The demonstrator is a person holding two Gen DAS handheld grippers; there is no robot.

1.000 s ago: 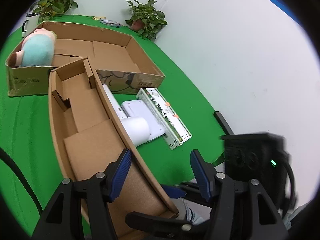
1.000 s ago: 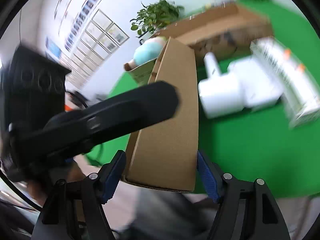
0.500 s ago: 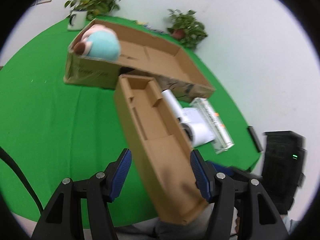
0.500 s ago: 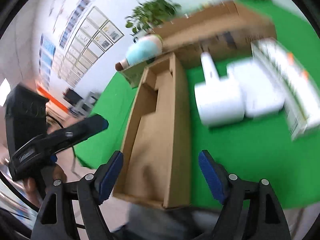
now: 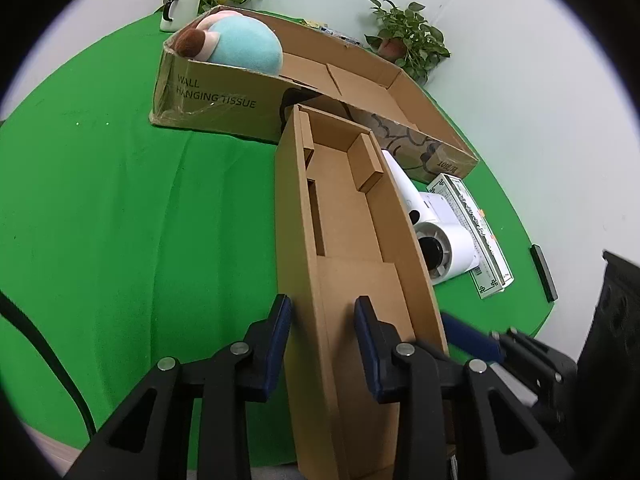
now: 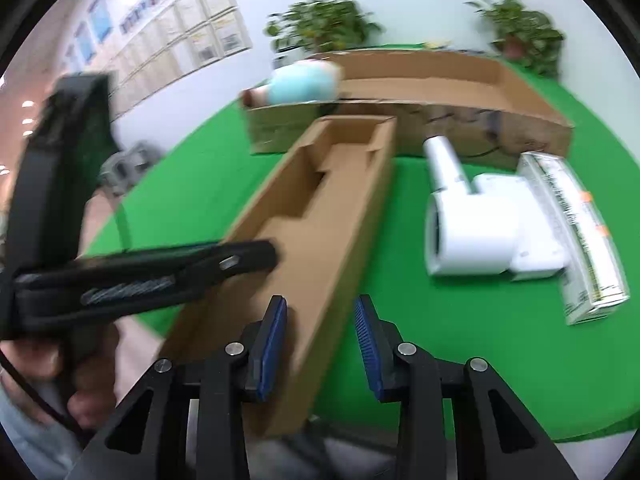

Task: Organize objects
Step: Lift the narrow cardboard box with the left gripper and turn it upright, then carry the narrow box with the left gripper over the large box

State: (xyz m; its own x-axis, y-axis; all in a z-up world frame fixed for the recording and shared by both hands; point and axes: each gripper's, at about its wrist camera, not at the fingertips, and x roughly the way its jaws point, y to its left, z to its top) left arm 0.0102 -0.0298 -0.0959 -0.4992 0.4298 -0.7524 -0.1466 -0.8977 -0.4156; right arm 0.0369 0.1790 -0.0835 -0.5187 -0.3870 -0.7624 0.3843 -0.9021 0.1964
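Note:
A long narrow cardboard box [image 5: 352, 216] with a folded insert lies open-topped on the green table [image 5: 120, 200], its near end over the table's front edge. My left gripper [image 5: 322, 320] straddles the box's left wall; its jaws are closing, with a gap still showing on the inner side. My right gripper [image 6: 320, 320] straddles the right wall of the same box [image 6: 320, 184], also closing and not clamped. The left gripper [image 6: 160, 276] shows as a black bar across the right wrist view, held in a hand.
Behind stands a big shallow carton [image 5: 216, 96] holding a blue plush toy [image 5: 240, 44]. Right of the narrow box lie a white hair-dryer-like device [image 6: 472, 224], a white flat case [image 6: 536, 256] and a long printed box [image 6: 576, 232]. A mug [image 5: 178, 10] and potted plants line the back.
Both pairs of jaws have narrowed. The left gripper swung from the box's right side to straddle its left wall. The right gripper went from spanning the box's end to its right wall.

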